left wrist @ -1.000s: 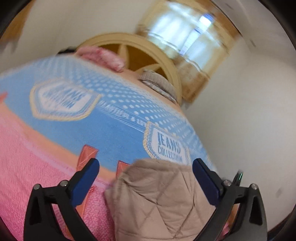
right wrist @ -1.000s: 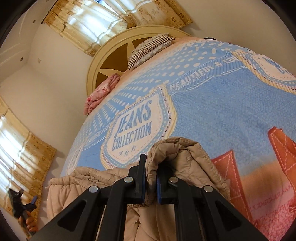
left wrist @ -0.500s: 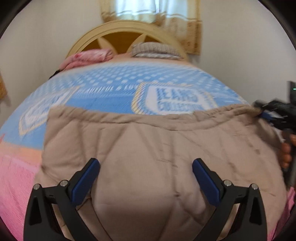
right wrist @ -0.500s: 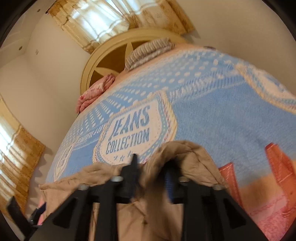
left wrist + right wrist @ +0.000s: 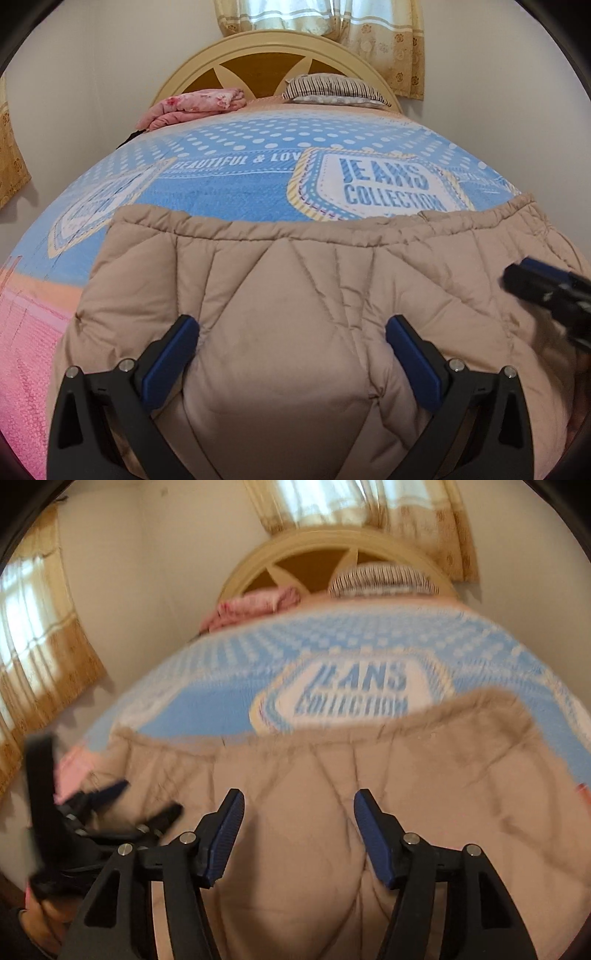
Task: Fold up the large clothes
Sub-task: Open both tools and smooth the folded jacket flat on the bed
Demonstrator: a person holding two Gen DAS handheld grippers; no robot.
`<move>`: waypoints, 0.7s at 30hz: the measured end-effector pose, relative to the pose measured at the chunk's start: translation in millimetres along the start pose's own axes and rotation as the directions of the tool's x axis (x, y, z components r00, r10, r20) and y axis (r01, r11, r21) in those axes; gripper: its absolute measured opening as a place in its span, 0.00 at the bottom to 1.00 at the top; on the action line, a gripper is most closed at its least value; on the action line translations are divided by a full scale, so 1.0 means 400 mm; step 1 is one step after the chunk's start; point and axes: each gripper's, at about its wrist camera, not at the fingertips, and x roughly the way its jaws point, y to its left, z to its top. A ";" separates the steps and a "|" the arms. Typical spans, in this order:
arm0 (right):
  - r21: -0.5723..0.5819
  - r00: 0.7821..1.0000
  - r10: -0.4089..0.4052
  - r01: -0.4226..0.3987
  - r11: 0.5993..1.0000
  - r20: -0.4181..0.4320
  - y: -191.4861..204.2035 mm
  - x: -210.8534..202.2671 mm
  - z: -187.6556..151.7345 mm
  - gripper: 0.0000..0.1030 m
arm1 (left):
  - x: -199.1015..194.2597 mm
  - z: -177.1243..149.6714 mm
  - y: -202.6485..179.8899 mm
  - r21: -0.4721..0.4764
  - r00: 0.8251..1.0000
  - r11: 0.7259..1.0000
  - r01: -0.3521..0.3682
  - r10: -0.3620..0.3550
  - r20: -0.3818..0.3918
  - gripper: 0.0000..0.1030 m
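A tan quilted padded garment (image 5: 295, 295) lies folded on the bed, its gathered hem toward the headboard. It also fills the lower half of the blurred right wrist view (image 5: 332, 775). My left gripper (image 5: 291, 336) is open and empty, low over the garment's near part. My right gripper (image 5: 299, 808) is open and empty above the same garment. The right gripper also shows at the right edge of the left wrist view (image 5: 546, 288). The left gripper shows at the lower left of the right wrist view (image 5: 110, 812).
The bed has a blue, orange and pink "Jeans Collection" blanket (image 5: 229, 184). A pink folded cloth (image 5: 192, 107) and a striped pillow (image 5: 332, 86) lie by the round wooden headboard (image 5: 273, 55). Curtains (image 5: 37, 646) hang on the walls.
My right gripper has let go of the garment's edge and opened, then swung back over the garment. My left gripper swung to face the headboard. The garment now lies flat.
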 end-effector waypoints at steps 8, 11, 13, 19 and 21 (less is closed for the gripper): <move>0.015 0.999 -0.012 0.012 1.000 -0.030 -0.025 0.038 -0.020 0.60 | 0.027 0.000 0.000 -0.013 1.000 1.000 0.009 -0.010 -0.019 1.00; 0.010 0.999 -0.022 0.023 1.000 -0.035 -0.024 0.049 -0.027 0.60 | 0.032 -0.002 0.000 -0.016 1.000 1.000 0.011 -0.011 -0.024 1.00; 0.007 0.999 -0.027 0.027 1.000 -0.041 -0.023 0.056 -0.028 0.60 | 0.035 -0.002 -0.002 -0.015 1.000 1.000 0.008 -0.009 -0.028 1.00; 0.005 0.998 -0.038 0.038 0.999 -0.058 -0.027 0.074 -0.032 0.60 | 0.046 -0.005 -0.006 -0.011 0.999 1.000 0.003 -0.004 -0.040 1.00; 0.003 0.997 -0.041 0.041 0.999 -0.061 -0.028 0.080 -0.033 0.60 | 0.051 -0.004 -0.006 -0.012 0.999 1.000 0.004 -0.004 -0.044 1.00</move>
